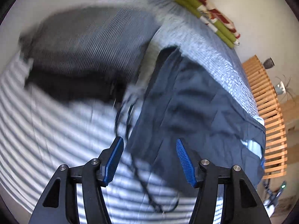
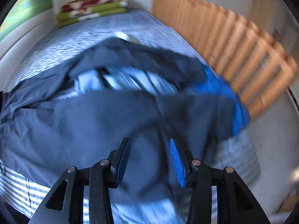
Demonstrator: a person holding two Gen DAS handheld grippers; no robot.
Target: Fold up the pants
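Note:
Dark navy pants [image 1: 196, 102] lie rumpled on the striped bed cover [image 1: 46, 121], running toward the bed's right edge. A dark drawstring [image 1: 139, 171] trails from them across the cover. My left gripper [image 1: 149, 155] hangs open over the pants' near edge, with only the cord and cloth edge seen below the gap. In the blurred right wrist view the pants [image 2: 89, 123] fill the middle, with a fold of pale lining showing. My right gripper [image 2: 149, 149] is open above the cloth, its pads touching nothing.
A grey striped pillow [image 1: 89, 46] lies on the bed to the left. A folded green and red blanket [image 1: 207, 13] [image 2: 91, 9] sits at the far end. A wooden slatted frame [image 1: 267, 112] [image 2: 233, 56] stands beside the bed. Bright blue cloth [image 2: 222, 91] shows by the pants.

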